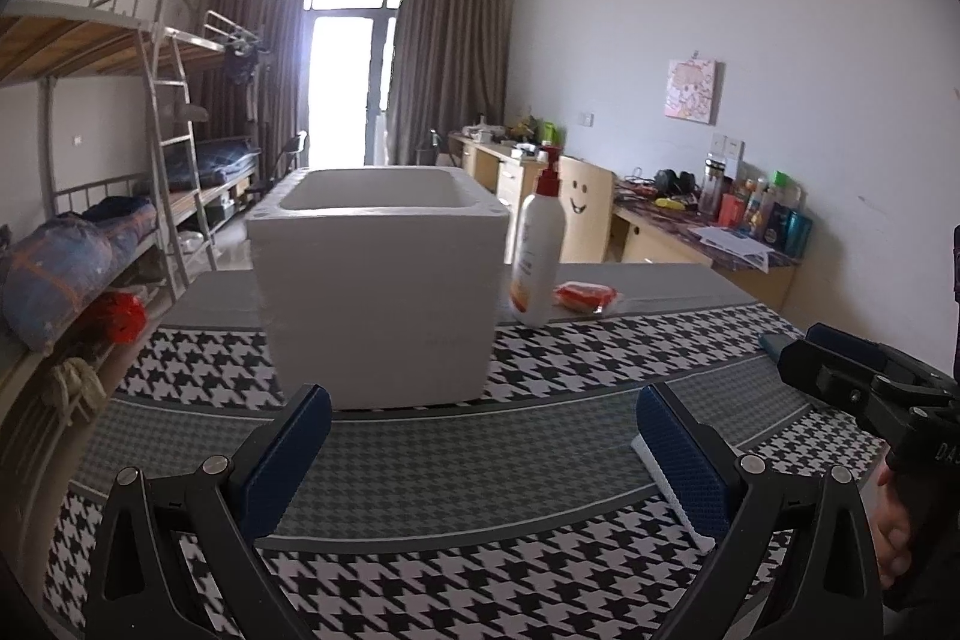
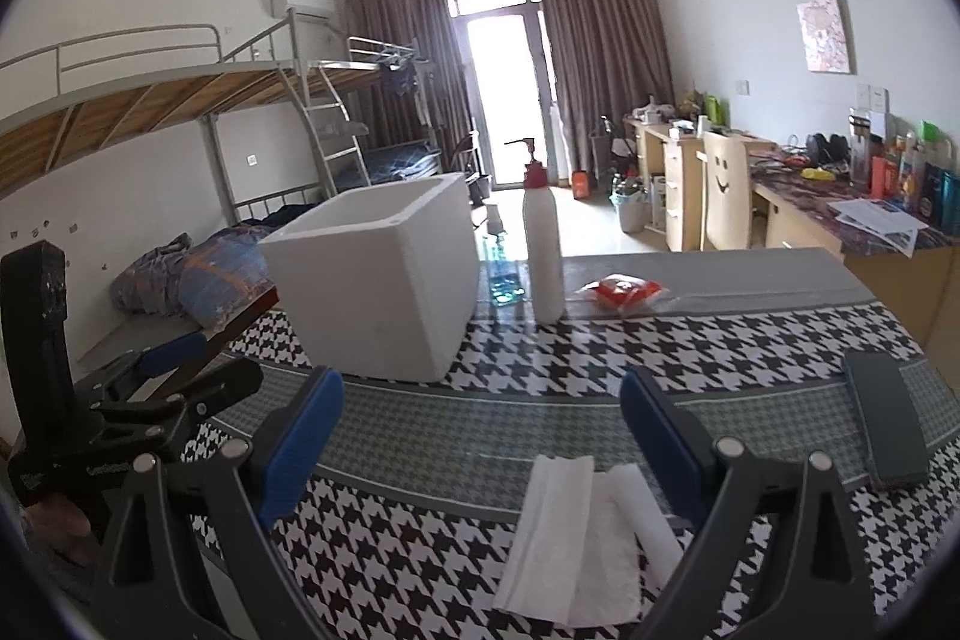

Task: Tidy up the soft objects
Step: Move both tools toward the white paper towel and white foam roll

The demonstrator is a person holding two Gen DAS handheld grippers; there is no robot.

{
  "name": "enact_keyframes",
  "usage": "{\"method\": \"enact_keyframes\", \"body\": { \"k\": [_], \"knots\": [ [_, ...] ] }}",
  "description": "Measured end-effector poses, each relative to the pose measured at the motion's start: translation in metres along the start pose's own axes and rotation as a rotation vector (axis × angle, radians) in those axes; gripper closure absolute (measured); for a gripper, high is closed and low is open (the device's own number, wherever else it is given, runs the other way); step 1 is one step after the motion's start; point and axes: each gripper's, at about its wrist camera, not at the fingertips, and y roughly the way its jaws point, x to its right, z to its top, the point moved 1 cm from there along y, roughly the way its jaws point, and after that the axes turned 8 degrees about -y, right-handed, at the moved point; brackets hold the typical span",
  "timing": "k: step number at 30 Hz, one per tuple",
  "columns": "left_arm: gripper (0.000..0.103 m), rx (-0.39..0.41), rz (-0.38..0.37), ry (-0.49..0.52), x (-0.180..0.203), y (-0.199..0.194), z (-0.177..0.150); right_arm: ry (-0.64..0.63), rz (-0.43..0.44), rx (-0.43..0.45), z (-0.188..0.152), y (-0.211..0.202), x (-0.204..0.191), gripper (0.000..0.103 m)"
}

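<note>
A white foam box (image 1: pixel 378 292) stands open-topped on the houndstooth tablecloth (image 1: pixel 456 466); it also shows in the right wrist view (image 2: pixel 378 280). Folded white tissue paper (image 2: pixel 570 538) lies flat on the cloth between my right gripper's fingers, nearer the right one; its edge shows in the left wrist view (image 1: pixel 666 490). A red soft packet (image 1: pixel 585 295) lies behind a white pump bottle (image 1: pixel 537 256), also in the right view (image 2: pixel 624 292). My left gripper (image 1: pixel 483 454) is open and empty in front of the box. My right gripper (image 2: pixel 480 436) is open above the tissue.
A dark phone (image 2: pixel 888 424) lies at the table's right. A blue glass bottle (image 2: pixel 501 274) stands behind the box. The pump bottle (image 2: pixel 543 250) stands right of the box. Bunk beds are to the left, desks to the right.
</note>
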Motion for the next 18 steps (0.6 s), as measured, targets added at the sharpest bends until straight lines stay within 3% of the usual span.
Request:
{"method": "enact_keyframes", "body": {
  "k": [18],
  "knots": [
    [0.001, -0.054, -0.055, 0.044, 0.035, 0.014, -0.007, 0.067, -0.086, -0.006, -0.015, -0.017, 0.030, 0.007]
  ]
}}
